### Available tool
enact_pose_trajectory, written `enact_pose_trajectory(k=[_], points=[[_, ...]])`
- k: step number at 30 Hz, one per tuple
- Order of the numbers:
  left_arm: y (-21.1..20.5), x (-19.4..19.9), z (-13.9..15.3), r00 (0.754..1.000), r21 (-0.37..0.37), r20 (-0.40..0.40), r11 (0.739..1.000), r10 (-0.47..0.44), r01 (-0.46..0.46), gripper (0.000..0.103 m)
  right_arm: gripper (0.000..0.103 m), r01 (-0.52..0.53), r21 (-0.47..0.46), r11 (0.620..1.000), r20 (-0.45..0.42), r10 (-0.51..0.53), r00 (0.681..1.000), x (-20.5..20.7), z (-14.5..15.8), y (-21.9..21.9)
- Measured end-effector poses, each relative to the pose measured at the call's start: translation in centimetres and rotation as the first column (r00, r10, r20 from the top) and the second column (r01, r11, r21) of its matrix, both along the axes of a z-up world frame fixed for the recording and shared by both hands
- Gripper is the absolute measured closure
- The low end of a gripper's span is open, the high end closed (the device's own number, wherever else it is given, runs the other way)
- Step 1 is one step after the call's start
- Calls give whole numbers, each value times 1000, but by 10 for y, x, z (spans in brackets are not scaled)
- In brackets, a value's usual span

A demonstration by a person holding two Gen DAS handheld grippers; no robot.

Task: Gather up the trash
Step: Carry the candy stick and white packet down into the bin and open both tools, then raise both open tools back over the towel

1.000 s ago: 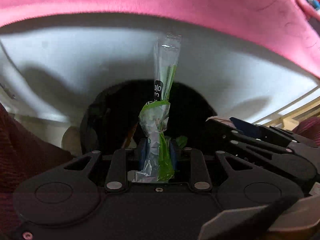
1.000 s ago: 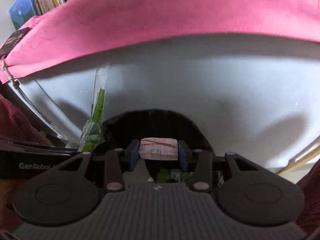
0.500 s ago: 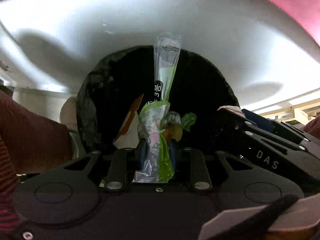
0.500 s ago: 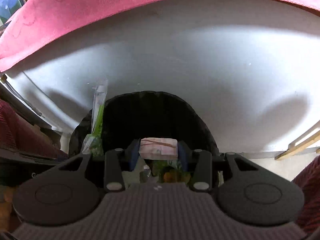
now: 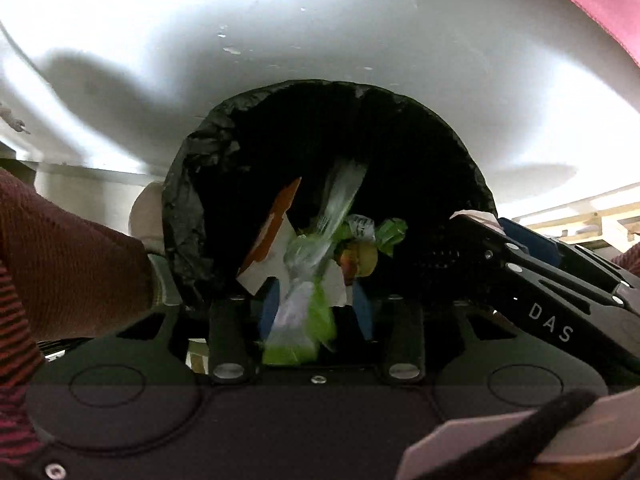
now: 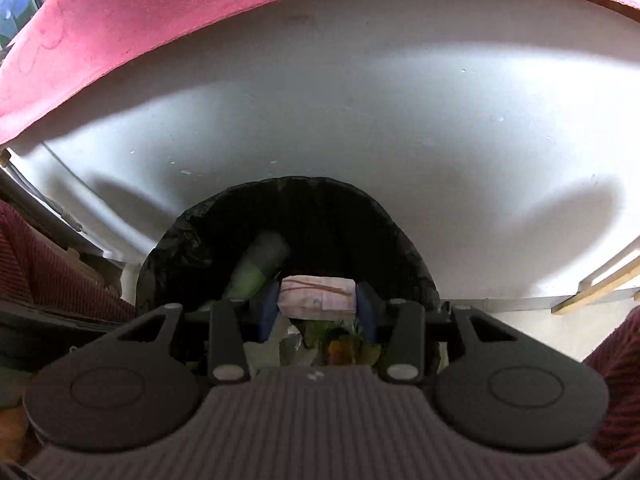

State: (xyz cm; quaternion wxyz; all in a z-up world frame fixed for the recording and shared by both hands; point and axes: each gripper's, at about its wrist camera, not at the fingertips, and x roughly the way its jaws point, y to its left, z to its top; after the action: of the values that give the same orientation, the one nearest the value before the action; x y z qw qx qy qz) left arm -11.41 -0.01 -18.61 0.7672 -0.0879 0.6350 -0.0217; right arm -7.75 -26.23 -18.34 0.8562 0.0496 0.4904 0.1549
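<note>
A bin with a black liner (image 5: 188, 208) sits below both grippers, holding paper scraps and green wrappers. The jaws of my left gripper (image 5: 316, 308) are opening over it. The clear and green wrapper (image 5: 304, 312) is blurred and tilted between the blue pads, with a gap on its right side. My right gripper (image 6: 318, 304) hangs over the same bin (image 6: 160, 264), and its jaws are opening. A folded pink and white packet (image 6: 318, 294) still spans the space between its pads. In the right wrist view the loose wrapper (image 6: 256, 268) is a blur inside the bin's left side.
A white panel (image 6: 360, 120) rises behind the bin, with pink fabric (image 6: 160, 20) hanging over its top. Wooden slats (image 6: 600, 284) lie at the right. A person's dark red sleeve (image 5: 60, 260) is at the left. Books (image 6: 24, 4) stand at the far upper left.
The left pads have parted and the wrapper has tipped from upright and slid down toward the bin. The packet keeps its place between the right pads.
</note>
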Motion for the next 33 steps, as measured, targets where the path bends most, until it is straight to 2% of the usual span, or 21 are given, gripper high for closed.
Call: enact_pose_trajectory(k=[4, 11, 15, 18, 24, 33], points=[[0, 1, 3, 1000, 19, 6, 1000, 2, -2, 55, 40, -5, 2, 1000, 1, 5, 1000, 0, 0, 1], [1, 1, 11, 1000, 30, 22, 1000, 6, -7, 53, 33, 2, 22, 1000, 8, -2, 1000, 0, 1, -1], [3, -1, 25, 997, 34, 73, 999, -4, 2, 53, 30, 1, 65, 998, 43, -4, 999, -1, 13, -5], [5, -6, 44, 990, 40, 142, 999, -23, 18, 51, 26, -19, 74, 997, 96, 11, 995, -4, 27, -7], [6, -18, 90, 951, 37, 304, 998, -63, 54, 48, 19, -70, 106, 992, 214, 46, 976, -11, 70, -15], [3, -26, 155, 854, 6, 515, 997, -68, 76, 34, 11, -128, 155, 980, 417, 53, 907, -22, 138, -28]])
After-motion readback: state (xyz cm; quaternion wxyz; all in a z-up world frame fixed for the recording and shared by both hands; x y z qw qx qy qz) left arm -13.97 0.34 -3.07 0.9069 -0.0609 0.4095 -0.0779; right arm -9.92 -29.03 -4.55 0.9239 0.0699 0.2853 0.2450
